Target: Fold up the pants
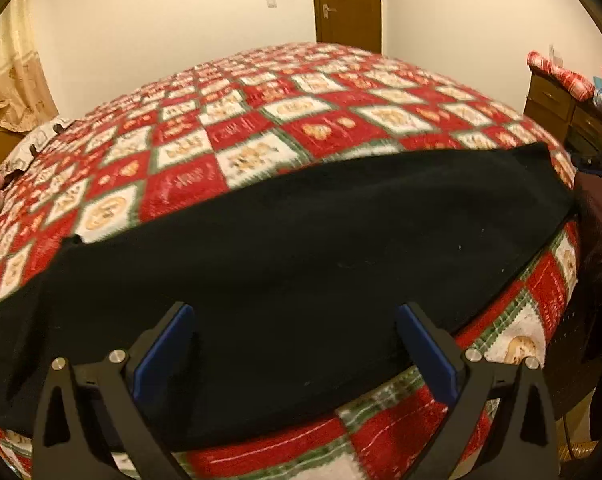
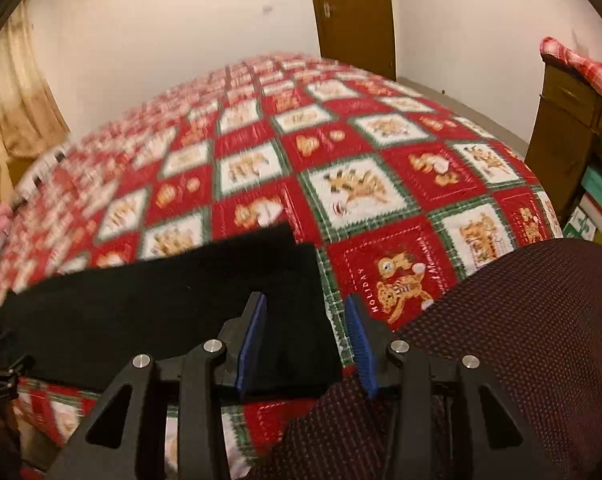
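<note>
Left claw [image 1: 295, 344]: stands wide open above the near edge of the black pants [image 1: 301, 248], blue pads [image 1: 165, 352] well apart; the cloth lies under the gap and nothing is gripped.
Right claw [image 2: 306, 340]: partly open, blue pads [image 2: 253, 340] to either side of the cloth's right-hand end; the left pad is over the black fabric and the right pad over the bedspread just beside it. The pads do not appear to press on anything, so the claw reads as released.
Black pants [image 2: 161, 304]: lie flat in a long band across the near part of the bed, stretching from one claw to the other, close to the bed's front edge. At the right end two layers show, one edge stepped slightly behind the other.
Handling, as judged: soft, limp, light cloth, probably fleece-like and not slippery; it will sag and drape when lifted, and cannot break.
Where to grip, as judged: at the end edges or corners, pinching both layers together so the lower one does not lag behind.
Bedspread [image 1: 261, 132]: red, white and green Christmas patchwork, covering the bed under the pants.
Dark dotted fabric [image 2: 521, 340]: fills the lower right of the right wrist view, apart from the pants; what it is cannot be told.
</note>
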{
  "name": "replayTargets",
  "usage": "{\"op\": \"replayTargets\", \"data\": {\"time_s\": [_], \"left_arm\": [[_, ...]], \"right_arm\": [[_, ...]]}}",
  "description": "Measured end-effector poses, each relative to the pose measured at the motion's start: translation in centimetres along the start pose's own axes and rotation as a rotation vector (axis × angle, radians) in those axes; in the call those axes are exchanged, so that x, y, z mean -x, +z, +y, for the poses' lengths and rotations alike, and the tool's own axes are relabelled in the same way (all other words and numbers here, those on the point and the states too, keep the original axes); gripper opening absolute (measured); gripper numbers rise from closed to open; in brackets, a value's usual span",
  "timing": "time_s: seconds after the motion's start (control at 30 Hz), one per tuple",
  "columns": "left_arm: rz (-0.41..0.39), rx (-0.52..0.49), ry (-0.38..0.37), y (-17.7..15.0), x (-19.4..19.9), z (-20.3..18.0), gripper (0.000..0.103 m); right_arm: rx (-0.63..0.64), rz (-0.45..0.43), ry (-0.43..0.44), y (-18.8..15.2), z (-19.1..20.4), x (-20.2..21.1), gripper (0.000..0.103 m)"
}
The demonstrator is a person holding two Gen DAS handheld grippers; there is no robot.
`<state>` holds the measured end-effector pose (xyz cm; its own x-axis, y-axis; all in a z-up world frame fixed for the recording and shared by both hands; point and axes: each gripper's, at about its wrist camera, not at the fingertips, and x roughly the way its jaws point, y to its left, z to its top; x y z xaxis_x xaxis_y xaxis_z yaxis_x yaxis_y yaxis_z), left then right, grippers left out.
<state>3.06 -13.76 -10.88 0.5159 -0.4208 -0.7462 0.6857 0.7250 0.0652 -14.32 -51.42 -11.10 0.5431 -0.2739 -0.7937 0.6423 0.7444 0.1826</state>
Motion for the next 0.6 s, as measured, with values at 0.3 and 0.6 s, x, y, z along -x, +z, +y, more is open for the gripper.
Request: {"op": "replayTargets", "data": {"time_s": [0.3, 0.6], "left_arm": [[-0.004, 0.006, -0.011, -0.7, 0.0, -0.3, 0.103], [-0.021, -0.041, -0.052, -2.0, 0.2, -2.0, 0.103]], "right_arm": [[-0.063, 0.162, -0.029, 1.0, 0.1, -5.2, 0.063], [-0.052, 0.201, -0.085, 0.9, 0.8, -5.8, 0.069]]}}
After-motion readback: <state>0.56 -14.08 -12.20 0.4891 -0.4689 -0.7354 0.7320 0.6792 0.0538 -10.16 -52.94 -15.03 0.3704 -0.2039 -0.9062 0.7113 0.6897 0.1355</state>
